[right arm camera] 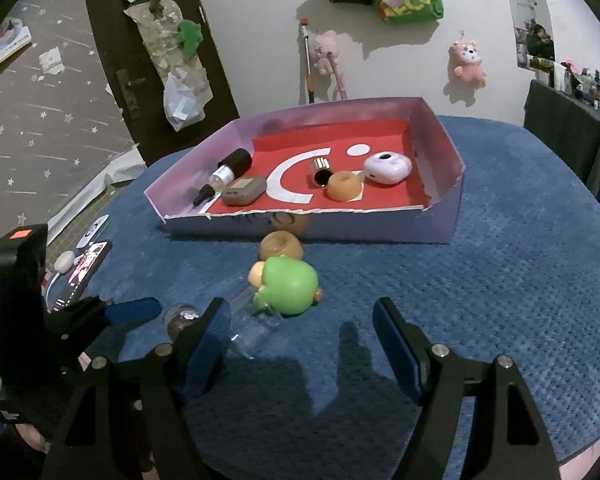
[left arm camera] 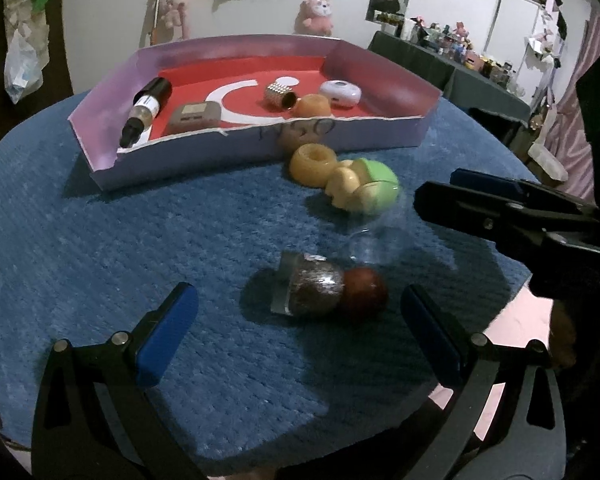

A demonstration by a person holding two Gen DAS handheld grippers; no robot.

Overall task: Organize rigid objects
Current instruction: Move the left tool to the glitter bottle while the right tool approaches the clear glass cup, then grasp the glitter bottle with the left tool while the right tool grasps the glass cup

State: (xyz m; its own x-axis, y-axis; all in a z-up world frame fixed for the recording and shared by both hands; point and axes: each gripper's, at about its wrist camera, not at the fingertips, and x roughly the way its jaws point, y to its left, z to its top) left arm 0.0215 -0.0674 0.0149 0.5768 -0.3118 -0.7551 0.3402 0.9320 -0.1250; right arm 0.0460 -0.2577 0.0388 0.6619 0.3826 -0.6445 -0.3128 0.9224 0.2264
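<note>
On the blue textured mat (left arm camera: 140, 240), the left gripper (left arm camera: 300, 316) has its fingers apart around a foil-wrapped bottle with a red round cap (left arm camera: 324, 292), not touching it. Near the green and cream plastic toy (right arm camera: 288, 286), the right gripper (right arm camera: 302, 332) hovers with fingers apart, holding nothing. Behind lies the shallow purple cardboard tray with red floor (right arm camera: 440, 224).

My left gripper (left arm camera: 298, 320): matte black plastic frame, triangular cut-outs in each arm, round silver screws at the joints, blue ribbed pads (left arm camera: 168, 332) on both fingers. My right gripper (right arm camera: 302, 344): same black frame, same silver screws, same blue pads (right arm camera: 396, 352). An orange sticker (right arm camera: 20, 234) sits on a black block.
</note>
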